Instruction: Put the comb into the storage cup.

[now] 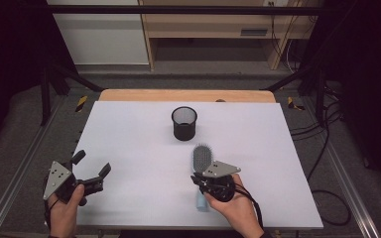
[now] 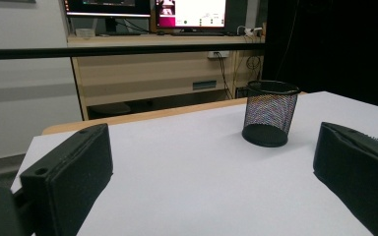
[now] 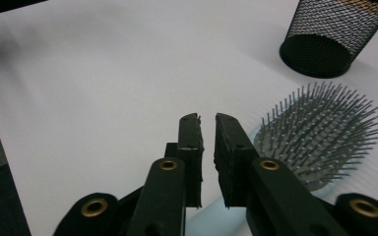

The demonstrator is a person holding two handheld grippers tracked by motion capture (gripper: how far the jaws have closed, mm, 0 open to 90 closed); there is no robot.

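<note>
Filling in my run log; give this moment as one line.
right gripper: shut on hairbrush handle | left gripper: open, idle | mesh cup: upright, beyond brush

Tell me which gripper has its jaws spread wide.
The left gripper, near the table's left edge: its jaws gape with nothing between them. The right gripper has its jaws nearly together above the hairbrush handle.

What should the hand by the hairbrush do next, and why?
Probably lift the hairbrush a little off the table. The right gripper has its jaws nearly together over the pale blue handle, so it seems to grip it, though the contact is hidden. The brush lies flat, bristles up, and the mesh cup stands upright just beyond it.
</note>
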